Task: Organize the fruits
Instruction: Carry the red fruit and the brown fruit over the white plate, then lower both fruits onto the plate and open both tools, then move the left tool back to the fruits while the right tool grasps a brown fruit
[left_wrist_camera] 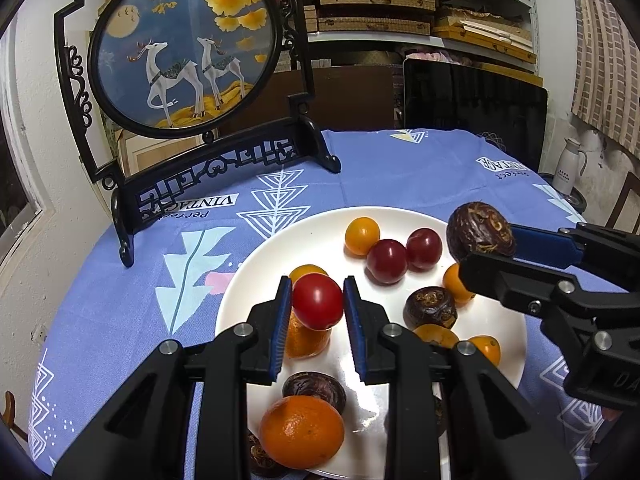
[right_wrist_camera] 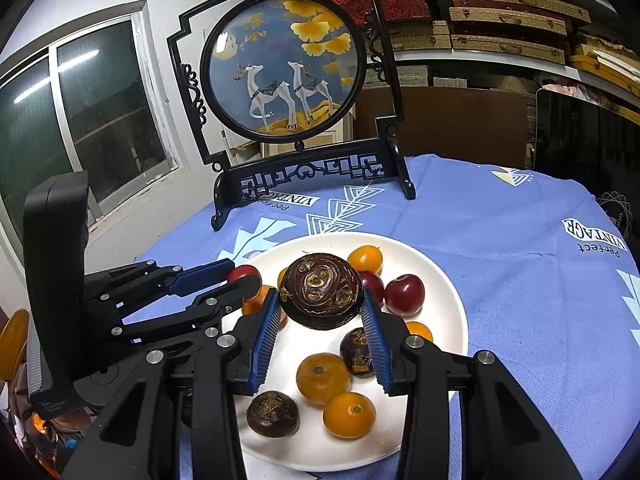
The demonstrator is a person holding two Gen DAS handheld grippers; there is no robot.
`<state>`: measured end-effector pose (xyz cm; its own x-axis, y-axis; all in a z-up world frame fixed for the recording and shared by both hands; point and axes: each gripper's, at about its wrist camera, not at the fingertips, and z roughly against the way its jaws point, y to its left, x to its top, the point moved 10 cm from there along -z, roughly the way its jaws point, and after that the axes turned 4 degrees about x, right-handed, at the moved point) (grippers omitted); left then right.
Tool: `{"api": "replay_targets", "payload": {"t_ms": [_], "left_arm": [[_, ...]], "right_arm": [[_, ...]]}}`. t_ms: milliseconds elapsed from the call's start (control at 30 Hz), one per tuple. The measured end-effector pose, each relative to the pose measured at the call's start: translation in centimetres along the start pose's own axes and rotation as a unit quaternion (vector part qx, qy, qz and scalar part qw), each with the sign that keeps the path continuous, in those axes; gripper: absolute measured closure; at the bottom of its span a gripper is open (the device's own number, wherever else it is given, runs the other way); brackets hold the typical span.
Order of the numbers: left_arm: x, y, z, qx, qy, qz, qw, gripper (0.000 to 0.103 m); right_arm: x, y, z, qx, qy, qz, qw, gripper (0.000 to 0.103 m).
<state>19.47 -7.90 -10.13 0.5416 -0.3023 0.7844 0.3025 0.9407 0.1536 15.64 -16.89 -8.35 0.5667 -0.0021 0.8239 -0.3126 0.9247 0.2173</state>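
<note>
Left tool (left_wrist_camera: 317,307) we've got clamped on a red tomato (left_wrist_camera: 318,300); right tool (right_wrist_camera: 322,307) grips a dark water chestnut (right_wrist_camera: 321,290), both above the white plate (right_wrist_camera: 448,304).

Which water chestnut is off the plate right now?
The water chestnut clamped in the right gripper, above the white plate; the other chestnuts lie on it.

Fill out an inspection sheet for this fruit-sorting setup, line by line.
Surface: round table under a blue patterned tablecloth.
Job's things: white plate holding small oranges, red and yellow cherry tomatoes and dark water chestnuts.
Clutter: framed deer screen standing behind the plate.
Grippers: left gripper shut on a red tomato; right gripper shut on a water chestnut; both raised over the plate.
Cables: nothing seen.
Surroundings: window, shelves of boxes, white jug.
</note>
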Motion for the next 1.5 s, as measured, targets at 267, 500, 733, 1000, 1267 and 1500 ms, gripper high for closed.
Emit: {"api": "replay_targets", "payload": {"t_ms": [267, 500, 733, 1000, 1267, 1500], "left_arm": [[-0.3, -0.1, -0.7, 0.005, 0.007, 0.001, 1.0, 0.078], [-0.4, -0.3, -0.9, 0.006, 0.01, 0.0, 0.9999, 0.078], [-0.5, -0.4, -1.1, 0.007, 0.011, -0.001, 0.9999, 0.078], [-0.4, 0.2, -1.4, 0.031, -0.002, 0.002, 0.9995, 0.033], [-0.4, 0.3, -1.5, 0.029, -0.002, 0.0, 0.9996, 0.033], [-0.3, 0.3, -1.2, 0.028, -0.007, -0.003, 0.9996, 0.027]], "right_arm": [[-0.3, -0.1, -0.5, -0.006, 0.0, -0.002, 1.0, 0.061], [-0.5, 0.2, -1.3, -0.008, 0.007, -0.002, 1.0, 0.061], [-0.4, 0.1, -1.2, -0.007, 0.005, -0.003, 1.0, 0.061], [-0.3, -2.1, -0.8, -0.054, -0.022, -0.029, 0.998, 0.022], [-0.4, -3.0, -0.7, -0.051, -0.024, -0.05, 0.997, 0.022], [-0.5, -2.8, -0.8, -0.046, -0.019, -0.048, 0.998, 0.022]]}}
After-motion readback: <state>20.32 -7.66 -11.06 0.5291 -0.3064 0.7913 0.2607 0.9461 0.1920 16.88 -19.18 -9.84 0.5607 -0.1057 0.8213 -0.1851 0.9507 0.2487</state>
